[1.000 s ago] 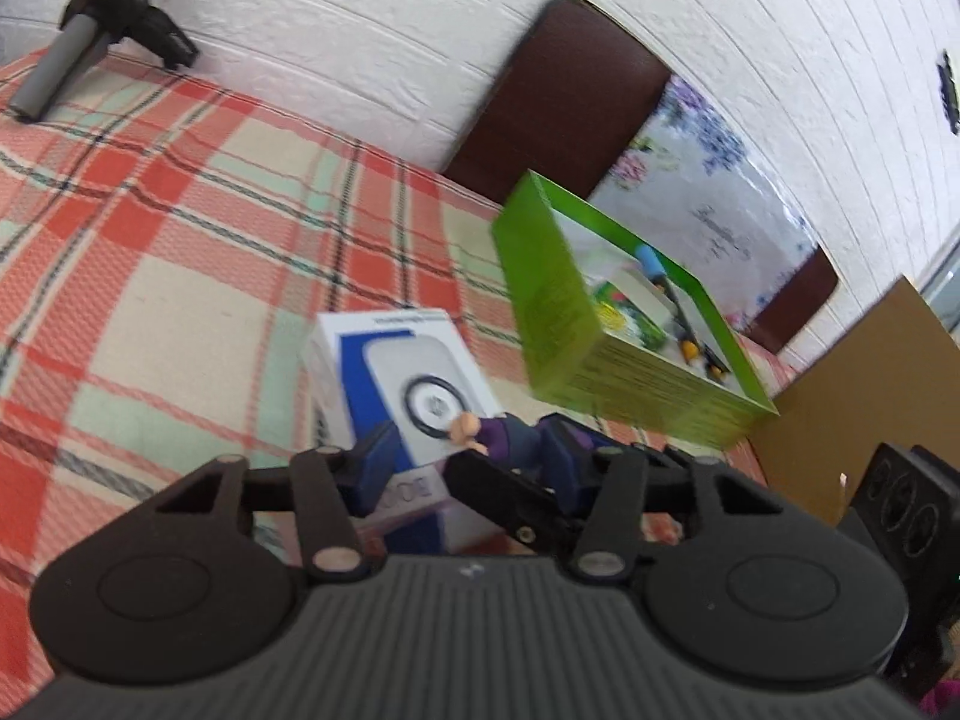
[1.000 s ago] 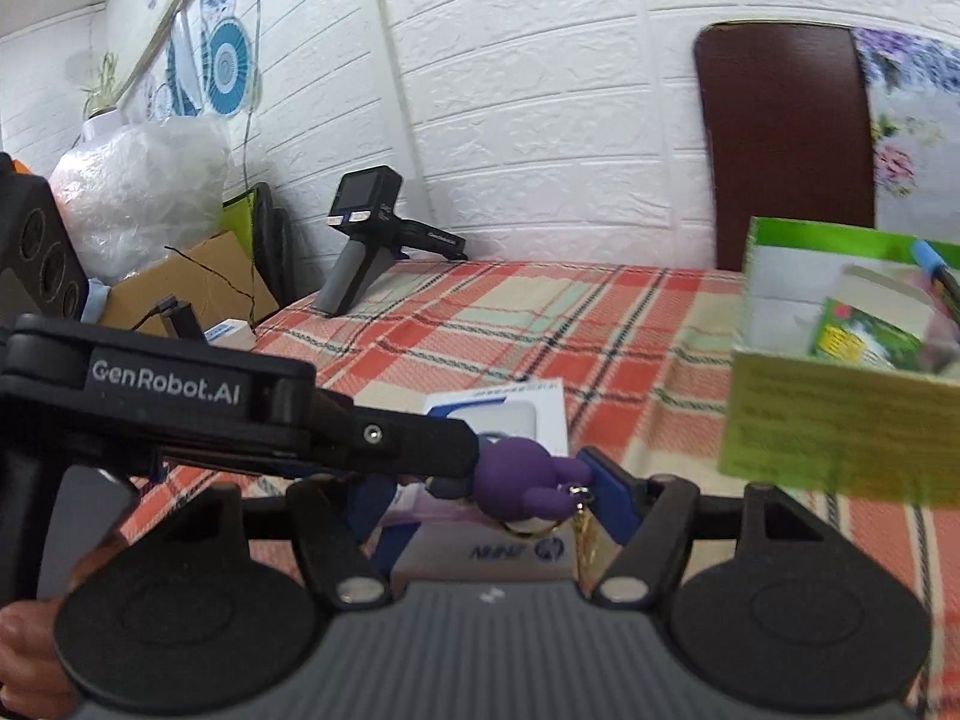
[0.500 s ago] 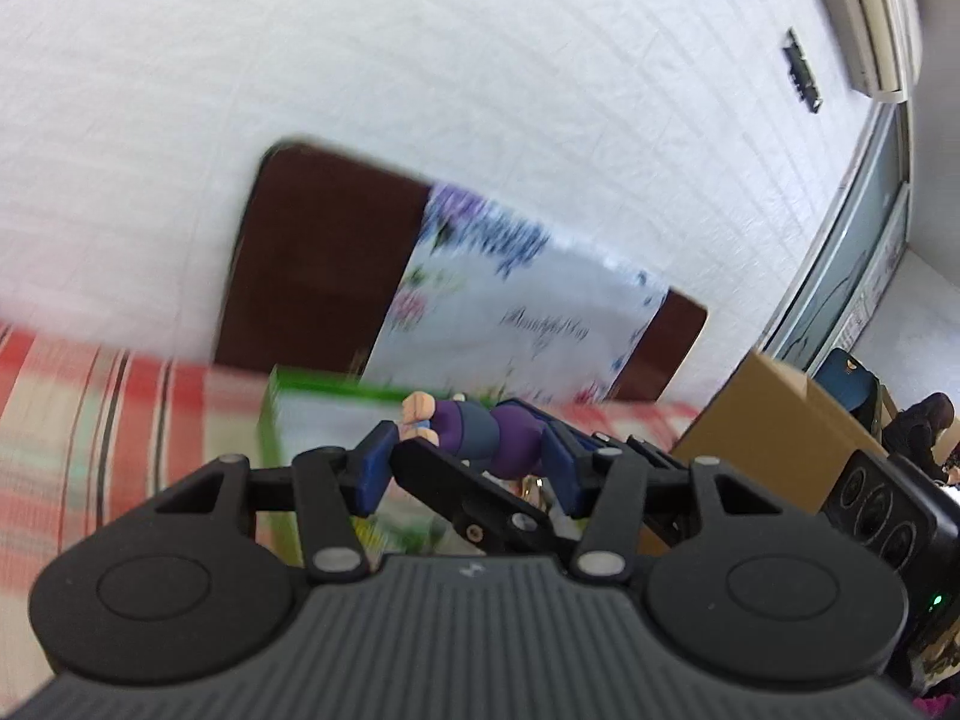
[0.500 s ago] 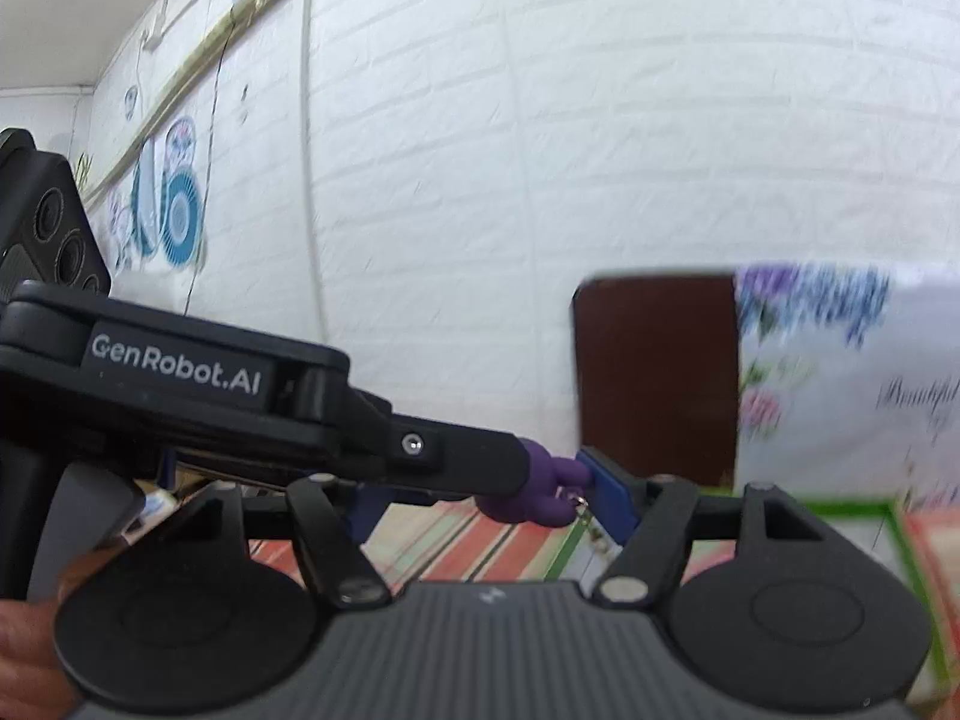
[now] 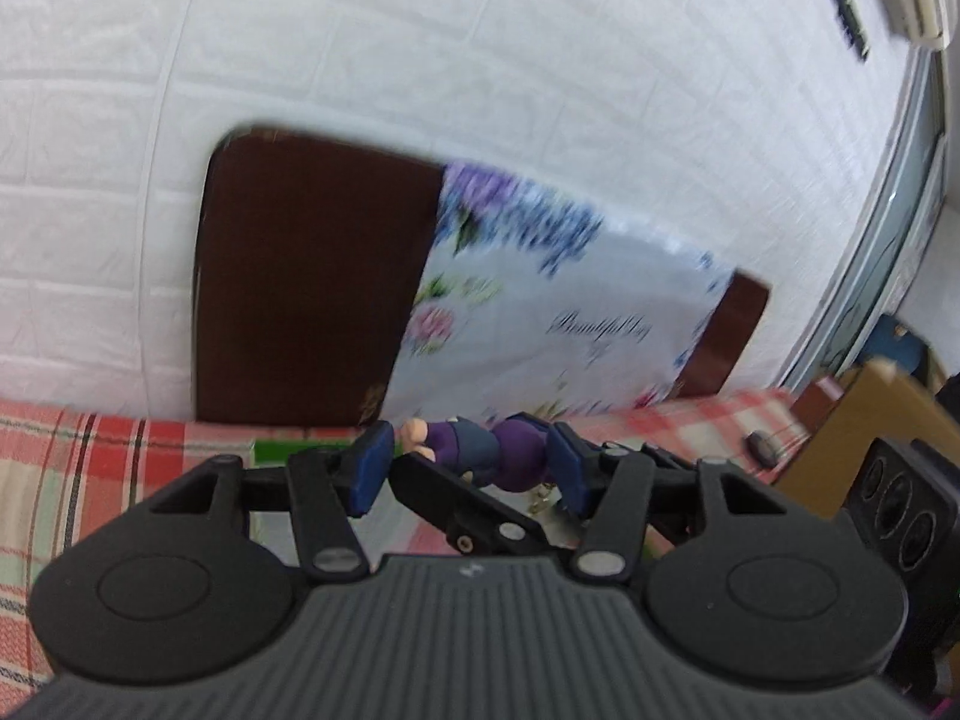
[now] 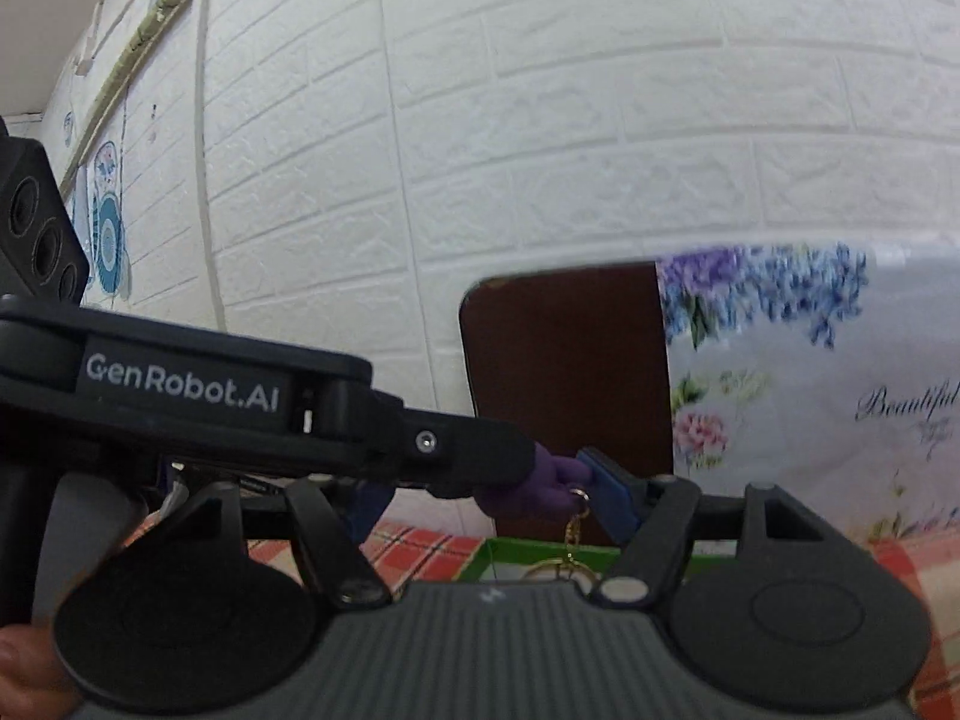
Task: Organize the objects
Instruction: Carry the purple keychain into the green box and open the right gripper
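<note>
A small purple figure keychain [image 5: 480,450] with a gold ring and chain [image 6: 576,516] is held in the air between both grippers. My left gripper [image 5: 468,456] and my right gripper [image 6: 480,492] cross each other, each with blue pads against the figure. The figure also shows in the right wrist view [image 6: 540,483], partly hidden by the left gripper's black finger. The green box [image 6: 540,549] lies just below; only its rim shows, and a strip of it shows in the left wrist view [image 5: 300,450].
A red plaid cloth [image 5: 72,480] covers the surface below. A dark brown headboard [image 5: 312,276] with a floral cloth [image 5: 540,312] stands against the white brick wall. A cardboard box [image 5: 870,420] stands at the right.
Both grippers have risen and tilted up with the figure. The blue-and-white box and most of the green box have dropped out of view; the wall and headboard fill the frames.
</note>
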A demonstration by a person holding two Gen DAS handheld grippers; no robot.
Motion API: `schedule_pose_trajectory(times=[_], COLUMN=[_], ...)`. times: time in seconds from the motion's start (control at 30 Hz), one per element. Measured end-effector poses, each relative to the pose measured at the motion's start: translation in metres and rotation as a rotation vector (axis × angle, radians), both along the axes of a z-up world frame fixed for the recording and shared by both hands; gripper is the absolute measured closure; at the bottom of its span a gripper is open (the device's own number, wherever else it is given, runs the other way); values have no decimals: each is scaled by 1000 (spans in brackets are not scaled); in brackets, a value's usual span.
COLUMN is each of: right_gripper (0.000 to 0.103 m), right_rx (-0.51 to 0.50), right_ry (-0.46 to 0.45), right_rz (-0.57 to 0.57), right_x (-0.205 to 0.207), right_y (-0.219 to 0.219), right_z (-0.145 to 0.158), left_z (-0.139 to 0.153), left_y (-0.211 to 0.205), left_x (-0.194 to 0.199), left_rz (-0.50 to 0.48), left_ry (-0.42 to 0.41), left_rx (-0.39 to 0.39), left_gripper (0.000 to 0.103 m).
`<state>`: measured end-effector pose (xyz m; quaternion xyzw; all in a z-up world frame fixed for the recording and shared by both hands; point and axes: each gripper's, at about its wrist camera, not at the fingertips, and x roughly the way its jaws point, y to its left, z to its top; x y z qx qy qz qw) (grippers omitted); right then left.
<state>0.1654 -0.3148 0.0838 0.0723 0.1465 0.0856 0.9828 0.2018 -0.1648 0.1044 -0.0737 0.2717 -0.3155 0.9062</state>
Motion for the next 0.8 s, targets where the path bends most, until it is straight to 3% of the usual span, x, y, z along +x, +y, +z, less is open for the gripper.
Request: schedule_pose_trajectory(times=[0.07,0.13,0.27,0.4,0.8], right_gripper=[32,7,6,6,6], right_rx=[-17,-51,-52,-57,146], right_ry=[45,71,69,54,148], right_rz=[-17,-48,-64,-96,-188], right_x=[7,8,-7,-38,-149], right_y=[0,1,2,12,35], right_z=[-20,-34,-40,-41,-59], left_z=[-18,-31,-39,-37,-49], left_y=[-3,-4,5,9,24], left_x=[6,11,4,-20,-98], left_rz=[26,55,76,95,119], left_ry=[22,48,81,55,49], left_rx=[60,115,121,160,263], left_gripper=[41,41,30,32,31])
